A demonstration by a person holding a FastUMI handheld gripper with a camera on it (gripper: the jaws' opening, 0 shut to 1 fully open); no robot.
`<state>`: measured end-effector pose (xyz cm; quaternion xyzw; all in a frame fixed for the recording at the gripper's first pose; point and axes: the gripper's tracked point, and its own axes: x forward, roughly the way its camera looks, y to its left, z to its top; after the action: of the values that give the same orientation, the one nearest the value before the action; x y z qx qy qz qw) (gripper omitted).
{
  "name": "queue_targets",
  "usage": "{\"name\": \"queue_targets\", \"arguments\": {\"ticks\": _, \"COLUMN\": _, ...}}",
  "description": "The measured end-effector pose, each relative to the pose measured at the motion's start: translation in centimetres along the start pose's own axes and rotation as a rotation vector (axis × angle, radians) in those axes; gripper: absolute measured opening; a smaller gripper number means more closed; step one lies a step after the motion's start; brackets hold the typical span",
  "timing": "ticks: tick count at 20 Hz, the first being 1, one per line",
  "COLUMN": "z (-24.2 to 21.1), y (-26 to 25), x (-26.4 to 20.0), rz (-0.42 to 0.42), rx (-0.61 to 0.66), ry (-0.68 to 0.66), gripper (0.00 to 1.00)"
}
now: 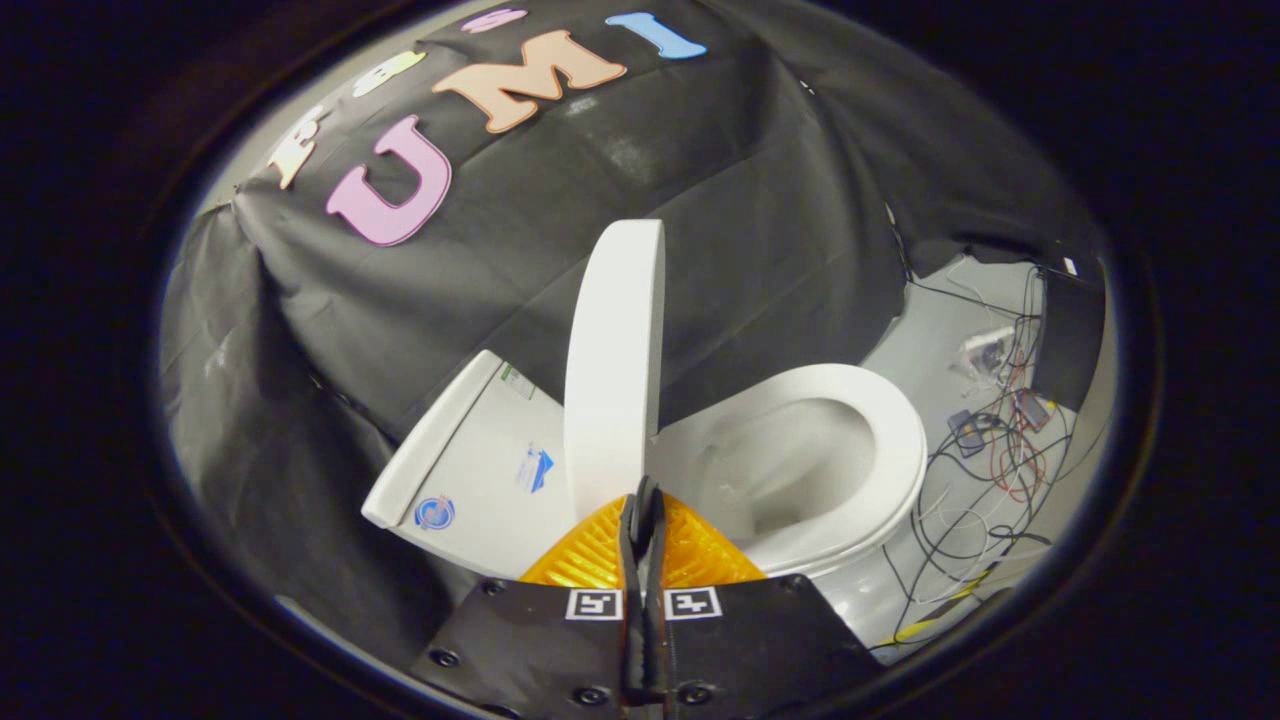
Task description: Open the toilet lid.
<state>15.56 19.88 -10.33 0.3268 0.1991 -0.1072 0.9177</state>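
The white toilet lid (613, 370) stands raised, seen almost edge-on, between the tank (480, 455) and the seat ring (880, 440). The bowl (790, 475) lies uncovered under the ring. My gripper (643, 492) is shut, its two fingers pressed together with nothing visible between them. The fingertips sit right at the near edge of the lid; I cannot tell whether they touch it. The seat ring rests flat on the bowl.
Black booth cloth (400, 320) hangs close behind and beside the tank. On the grey floor (940, 340) beyond the bowl lie tangled cables (1000, 470) and small electronic boxes (985, 350).
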Motion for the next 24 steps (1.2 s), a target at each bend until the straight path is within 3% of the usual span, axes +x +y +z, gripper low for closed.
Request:
{"name": "queue_targets", "arguments": {"ticks": 8, "z": 0.1, "y": 2.9, "x": 0.1, "rz": -0.003, "rx": -0.043, "ry": -0.008, "gripper": 0.01}}
{"name": "queue_targets", "arguments": {"ticks": 24, "z": -0.1, "y": 8.1, "x": 0.3, "rz": -0.098, "rx": -0.173, "ry": -0.063, "gripper": 0.01}}
